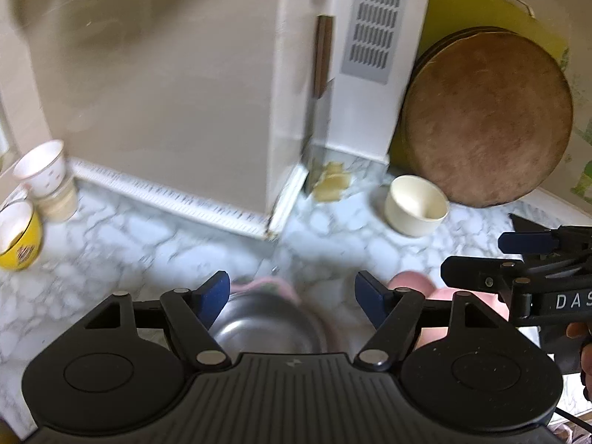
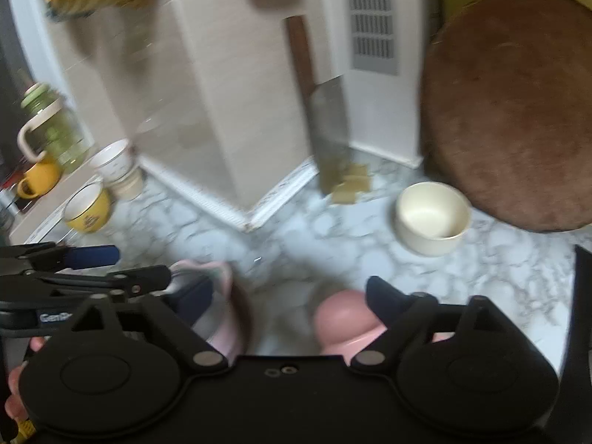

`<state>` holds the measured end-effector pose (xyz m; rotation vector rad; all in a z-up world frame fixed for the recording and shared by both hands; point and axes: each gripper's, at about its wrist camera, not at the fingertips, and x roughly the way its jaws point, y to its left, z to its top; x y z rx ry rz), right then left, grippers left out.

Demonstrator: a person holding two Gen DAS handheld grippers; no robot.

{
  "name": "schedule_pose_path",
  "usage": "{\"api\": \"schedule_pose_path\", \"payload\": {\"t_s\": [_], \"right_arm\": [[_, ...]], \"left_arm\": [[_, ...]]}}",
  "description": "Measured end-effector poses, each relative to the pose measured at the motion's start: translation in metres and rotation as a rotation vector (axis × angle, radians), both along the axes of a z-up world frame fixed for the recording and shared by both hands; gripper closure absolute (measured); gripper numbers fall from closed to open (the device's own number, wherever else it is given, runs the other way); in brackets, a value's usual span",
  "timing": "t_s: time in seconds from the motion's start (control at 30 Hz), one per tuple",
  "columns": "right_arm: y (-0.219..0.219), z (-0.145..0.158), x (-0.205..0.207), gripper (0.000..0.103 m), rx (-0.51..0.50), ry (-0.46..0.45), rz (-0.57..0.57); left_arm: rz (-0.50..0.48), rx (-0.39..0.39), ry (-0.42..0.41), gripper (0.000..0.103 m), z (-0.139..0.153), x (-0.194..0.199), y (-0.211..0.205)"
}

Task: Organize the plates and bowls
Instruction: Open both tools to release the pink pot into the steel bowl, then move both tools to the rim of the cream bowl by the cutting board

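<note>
My left gripper (image 1: pixel 292 296) is open and hovers over a steel bowl with a pink rim (image 1: pixel 266 322) on the marble counter. My right gripper (image 2: pixel 288 301) is open above a pink dish (image 2: pixel 344 322); the pink-rimmed steel bowl (image 2: pixel 231 314) sits at its left finger. A cream bowl (image 1: pixel 416 205) (image 2: pixel 431 218) stands farther back on the right. A yellow bowl (image 1: pixel 16 236) (image 2: pixel 88 207) and a white cup stacked on another cup (image 1: pixel 44 168) (image 2: pixel 113 164) stand at the left. The right gripper (image 1: pixel 481 259) also shows in the left wrist view.
A tiled wall column (image 1: pixel 185 92) juts onto the counter. A cleaver (image 2: pixel 327 137) leans in the corner over yellow sponge pieces (image 2: pixel 351 185). A round wooden board (image 1: pixel 488 118) leans at the right. A glass jug (image 2: pixel 51 125) and a yellow mug (image 2: pixel 39 177) stand far left.
</note>
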<state>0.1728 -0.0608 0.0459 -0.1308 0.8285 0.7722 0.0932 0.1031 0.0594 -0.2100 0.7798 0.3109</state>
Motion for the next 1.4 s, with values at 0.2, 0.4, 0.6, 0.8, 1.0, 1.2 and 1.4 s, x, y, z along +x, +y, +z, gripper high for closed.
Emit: {"api": "schedule_pose_path", "payload": {"t_s": [0.2, 0.4, 0.6, 0.8, 1.0, 1.2, 1.4], "right_arm": [[-0.025, 0.003, 0.031, 0.004, -0.014, -0.029, -0.082], [-0.052, -0.002, 0.072, 0.004, -0.042, -0.032, -0.172], [-0.068, -0.008, 0.114, 0.004, -0.078, -0.071, -0.228], [-0.079, -0.019, 0.152, 0.005, -0.090, -0.059, -0.267], [-0.084, -0.041, 0.189, 0.010, -0.079, 0.015, -0.301], [-0.076, -0.068, 0.220, 0.016, -0.088, 0.074, -0.337], [-0.067, -0.094, 0.247, 0.025, -0.097, 0.147, -0.378]], "left_arm": [[-0.027, -0.001, -0.003, 0.029, 0.002, 0.038, -0.015], [-0.049, -0.015, 0.014, 0.029, -0.001, 0.081, -0.025], [-0.075, -0.012, 0.039, 0.029, -0.009, 0.128, -0.038], [-0.095, -0.044, 0.094, 0.029, -0.030, 0.184, -0.053], [-0.069, -0.029, 0.120, 0.029, -0.057, 0.227, -0.063], [-0.044, -0.058, 0.150, 0.029, -0.080, 0.261, -0.061], [-0.021, -0.052, 0.192, 0.029, -0.106, 0.283, -0.055]]}}
